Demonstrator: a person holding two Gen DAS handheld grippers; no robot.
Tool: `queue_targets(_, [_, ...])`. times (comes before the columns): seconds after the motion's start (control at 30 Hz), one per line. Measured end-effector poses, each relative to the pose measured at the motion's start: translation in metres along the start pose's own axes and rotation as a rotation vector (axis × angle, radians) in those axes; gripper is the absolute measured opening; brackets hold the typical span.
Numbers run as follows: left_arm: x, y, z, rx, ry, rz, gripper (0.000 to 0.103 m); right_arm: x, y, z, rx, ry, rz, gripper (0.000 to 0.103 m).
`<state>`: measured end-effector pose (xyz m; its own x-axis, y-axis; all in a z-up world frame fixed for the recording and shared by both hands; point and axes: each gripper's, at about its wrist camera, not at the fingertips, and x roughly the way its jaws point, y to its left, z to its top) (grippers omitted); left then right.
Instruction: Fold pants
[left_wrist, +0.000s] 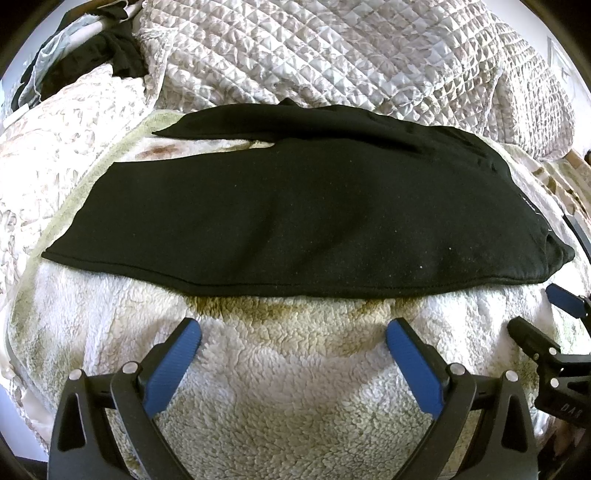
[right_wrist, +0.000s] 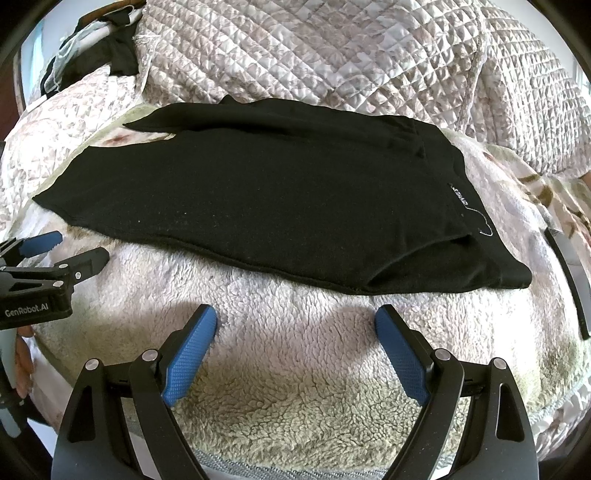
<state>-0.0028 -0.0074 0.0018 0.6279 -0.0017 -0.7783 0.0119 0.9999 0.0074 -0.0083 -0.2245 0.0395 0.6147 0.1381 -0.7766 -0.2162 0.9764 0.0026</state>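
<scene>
- Blue-padded left tool (left_wrist: 293, 334) and right tool (right_wrist: 295, 321) hover side by side, both spread wide and empty, above the fleece blanket (left_wrist: 295, 398).
- Just beyond, black pants (left_wrist: 295, 210) lie flat, legs leftward.
- Farthest, a rumpled quilted bedspread (left_wrist: 314, 51).

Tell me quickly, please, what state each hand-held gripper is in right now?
Left hand-held gripper: open, holding nothing, just short of the black pants.
Right hand-held gripper: open, holding nothing.
</scene>
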Motion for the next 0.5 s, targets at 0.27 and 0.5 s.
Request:
queue_targets(0.27, [-0.0001,0.0008,0.0009,-0.001,-0.001,-0.001,0.102,-0.0046,-0.0003,-0.003,0.02,-0.018,0.023,0.087])
queue_targets(0.5, [-0.0047,0.0027,0.0005,-0.014,-0.016,-0.013,0.102,-0.0094,-0.0039,-0.0031,0.057,-0.042,0.048,0.087])
